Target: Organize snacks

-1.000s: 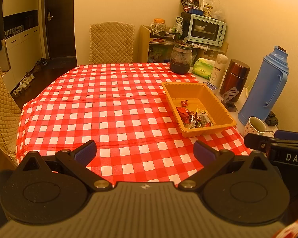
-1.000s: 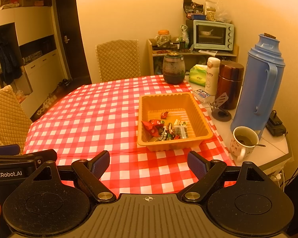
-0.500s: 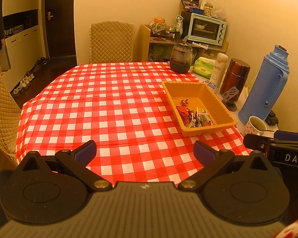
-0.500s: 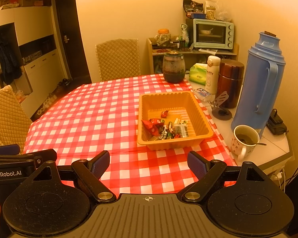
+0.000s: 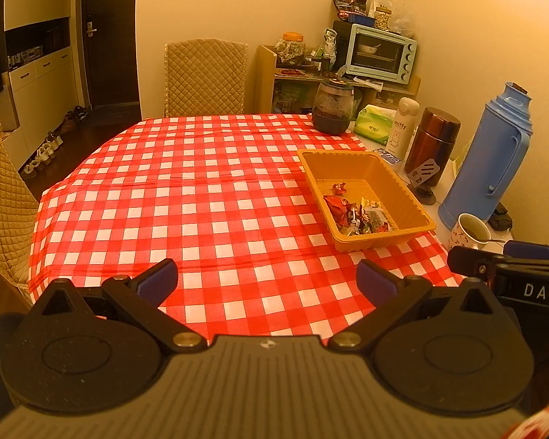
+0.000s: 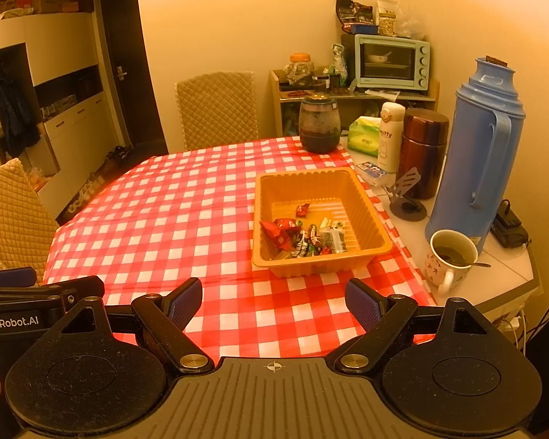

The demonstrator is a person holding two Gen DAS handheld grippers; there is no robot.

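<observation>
An orange plastic tray sits on the red-and-white checked tablecloth near its right edge. Several wrapped snacks lie bunched at the tray's near end, and one red sweet lies apart. My left gripper hangs open over the near cloth, left of the tray, holding nothing. My right gripper is open too, just short of the tray's near wall, with nothing between its fingers. Each gripper's side shows at the edge of the other's view.
Right of the tray stand a blue thermos jug, a brown flask, a white bottle, a mug with a spoon and a dark glass jar. Quilted chairs stand behind and to the left.
</observation>
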